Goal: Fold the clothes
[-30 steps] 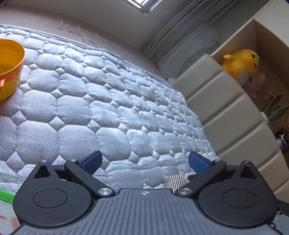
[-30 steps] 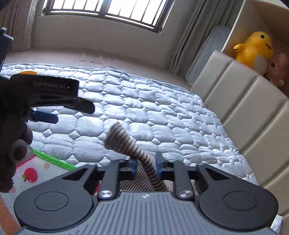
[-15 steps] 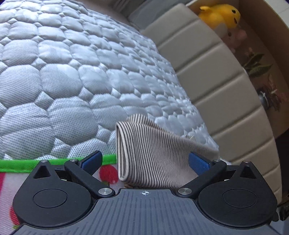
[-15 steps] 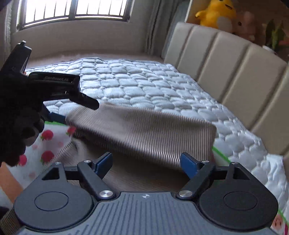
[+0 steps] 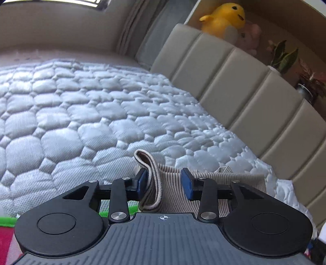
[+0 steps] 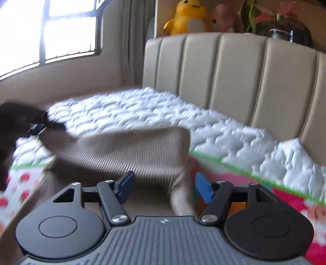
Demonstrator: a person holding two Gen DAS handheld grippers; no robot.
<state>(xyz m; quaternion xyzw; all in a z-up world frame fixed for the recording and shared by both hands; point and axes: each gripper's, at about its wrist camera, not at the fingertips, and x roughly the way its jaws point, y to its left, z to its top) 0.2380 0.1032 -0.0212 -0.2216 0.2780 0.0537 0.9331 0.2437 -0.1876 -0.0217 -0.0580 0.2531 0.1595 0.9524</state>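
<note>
A beige thin-striped garment (image 6: 130, 150) lies folded over itself on a strawberry-print mat (image 6: 264, 189) on the quilted bed. In the left wrist view a folded edge of the garment (image 5: 152, 179) stands between the blue pads of my left gripper (image 5: 164, 182), whose jaws are partly closed with a gap still showing; only the left pad touches the cloth. My right gripper (image 6: 164, 186) is open, with garment fabric below and between its pads, not gripped. The left gripper (image 6: 30, 126) shows blurred at the garment's left end in the right wrist view.
A grey-white quilted mattress (image 5: 85, 114) spreads ahead. A beige padded headboard (image 6: 234, 77) rises on the right. A yellow duck plush (image 6: 187, 16), a pink plush and potted plants (image 6: 273, 18) sit on the shelf behind it. A window (image 6: 51, 36) is at the left.
My right gripper opened and let go of the garment, then swung right toward the headboard. My left gripper came down onto the garment's folded edge and its jaws narrowed around it.
</note>
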